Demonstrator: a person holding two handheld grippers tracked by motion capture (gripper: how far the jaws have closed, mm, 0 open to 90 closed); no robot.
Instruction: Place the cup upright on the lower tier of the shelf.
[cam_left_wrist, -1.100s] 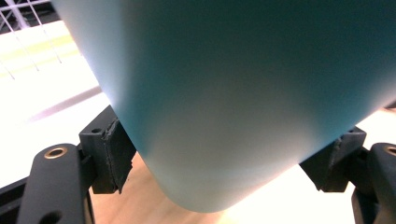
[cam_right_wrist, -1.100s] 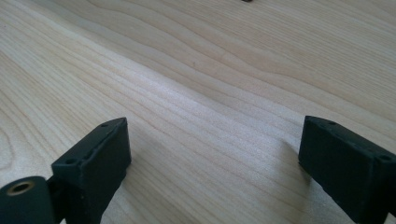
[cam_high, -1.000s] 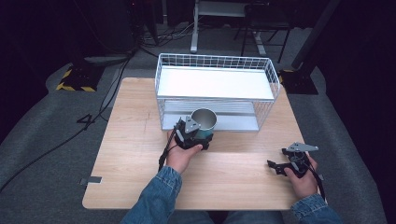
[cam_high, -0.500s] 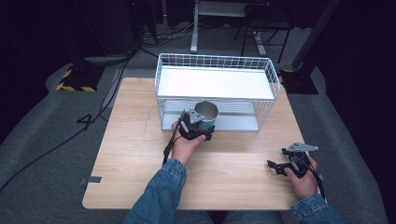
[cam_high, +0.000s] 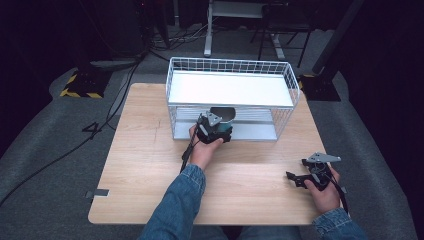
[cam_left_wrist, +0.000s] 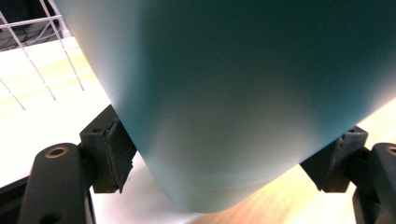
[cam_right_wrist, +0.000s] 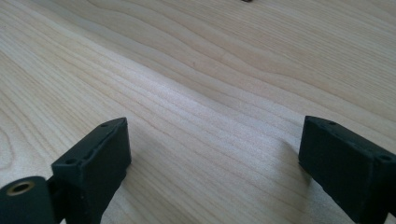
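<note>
Two grippers are seen above a wooden table (cam_high: 150, 165). The left gripper (cam_high: 216, 129) is held at the open front of a white wire rack (cam_high: 230, 67), and its jaws are clamped on a teal cup (cam_left_wrist: 243, 102), one pad pressed against each side of the cup's lower wall. From the high view the cup's dark open mouth is seen just under the rack's white upper shelf (cam_high: 230, 89), over the lower shelf (cam_high: 255, 131); whether the cup's base is resting on that shelf cannot be told. The right gripper (cam_high: 306, 176) is held low near the table's right front corner, well apart from the rack, with its jaws spread wide over bare wood and nothing between them.
</note>
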